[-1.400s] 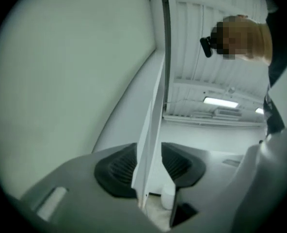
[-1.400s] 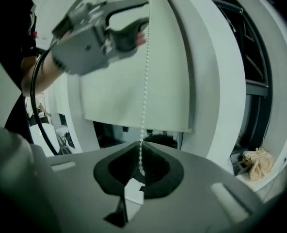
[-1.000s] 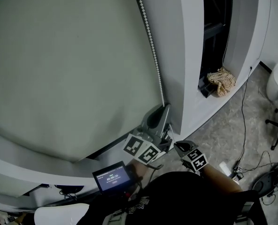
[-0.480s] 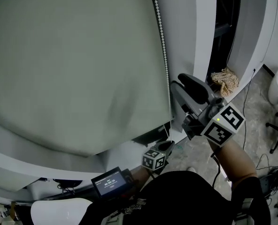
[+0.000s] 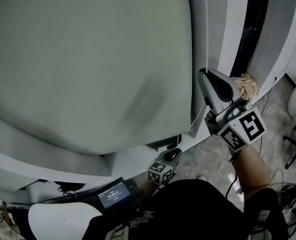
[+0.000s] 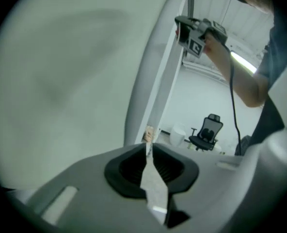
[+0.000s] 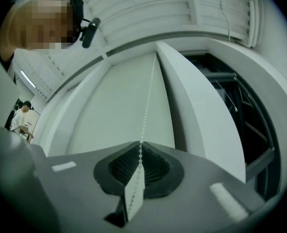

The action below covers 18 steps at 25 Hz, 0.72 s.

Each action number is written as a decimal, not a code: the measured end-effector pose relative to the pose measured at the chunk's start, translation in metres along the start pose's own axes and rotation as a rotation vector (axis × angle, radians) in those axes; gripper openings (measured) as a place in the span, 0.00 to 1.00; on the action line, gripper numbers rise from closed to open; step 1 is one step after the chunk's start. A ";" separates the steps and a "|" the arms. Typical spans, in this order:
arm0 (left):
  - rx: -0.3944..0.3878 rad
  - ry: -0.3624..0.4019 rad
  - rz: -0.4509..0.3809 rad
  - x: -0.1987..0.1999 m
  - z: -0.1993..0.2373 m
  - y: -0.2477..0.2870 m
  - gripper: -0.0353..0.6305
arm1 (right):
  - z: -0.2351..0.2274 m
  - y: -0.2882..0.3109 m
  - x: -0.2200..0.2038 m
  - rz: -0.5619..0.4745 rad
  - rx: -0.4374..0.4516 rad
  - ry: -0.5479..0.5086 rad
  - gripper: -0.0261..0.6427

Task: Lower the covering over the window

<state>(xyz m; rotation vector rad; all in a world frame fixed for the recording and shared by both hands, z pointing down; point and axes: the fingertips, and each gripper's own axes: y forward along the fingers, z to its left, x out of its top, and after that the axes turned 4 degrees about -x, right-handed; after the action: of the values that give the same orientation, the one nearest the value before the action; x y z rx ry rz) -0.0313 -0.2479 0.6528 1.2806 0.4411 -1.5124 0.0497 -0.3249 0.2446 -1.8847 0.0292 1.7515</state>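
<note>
A grey-green roller blind [image 5: 88, 59] hangs over most of the window, its lower edge near the sill. A white bead chain [image 5: 206, 29] runs down beside the blind's right edge. My right gripper [image 5: 204, 74] is raised and points up along the chain. Its jaws have just been closing and are now shut on the chain [image 7: 146, 115], which passes between the tips of the right gripper [image 7: 140, 143]. My left gripper [image 5: 174, 153] is low by the sill. The left gripper [image 6: 147, 147] has just been opening its jaws to a narrow slit, with no chain seen in it.
A white pillar [image 5: 223, 34] separates the blind from a dark window opening [image 5: 250, 39]. A crumpled beige cloth [image 5: 247, 86] lies on the sill. A small screen [image 5: 113, 194] sits at my waist. Cables [image 5: 278, 174] lie on the floor, and an office chair [image 6: 206, 132] stands behind.
The left gripper dropped from the chain down to the sill. The right gripper rose from low to the chain, stood open beside it, and has now closed on it.
</note>
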 end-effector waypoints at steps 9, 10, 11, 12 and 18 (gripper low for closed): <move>0.085 0.102 -0.067 0.011 0.011 -0.023 0.09 | -0.050 -0.031 -0.076 0.121 -0.129 -0.090 0.06; 0.083 0.097 -0.062 0.010 0.007 -0.022 0.09 | -0.055 -0.032 -0.076 0.119 -0.140 -0.101 0.06; 0.082 0.097 -0.059 0.008 0.004 -0.020 0.09 | -0.060 -0.034 -0.076 0.114 -0.153 -0.109 0.06; 0.081 0.101 -0.056 0.006 0.002 -0.019 0.08 | -0.064 -0.036 -0.076 0.107 -0.161 -0.109 0.07; 0.110 0.076 -0.026 -0.003 -0.004 -0.014 0.07 | -0.069 -0.043 -0.068 0.125 -0.184 -0.343 0.07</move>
<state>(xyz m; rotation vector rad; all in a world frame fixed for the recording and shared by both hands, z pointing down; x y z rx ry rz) -0.0421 -0.2376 0.6492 1.4271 0.4301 -1.5315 0.1195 -0.3411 0.3227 -1.7098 -0.1507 2.2085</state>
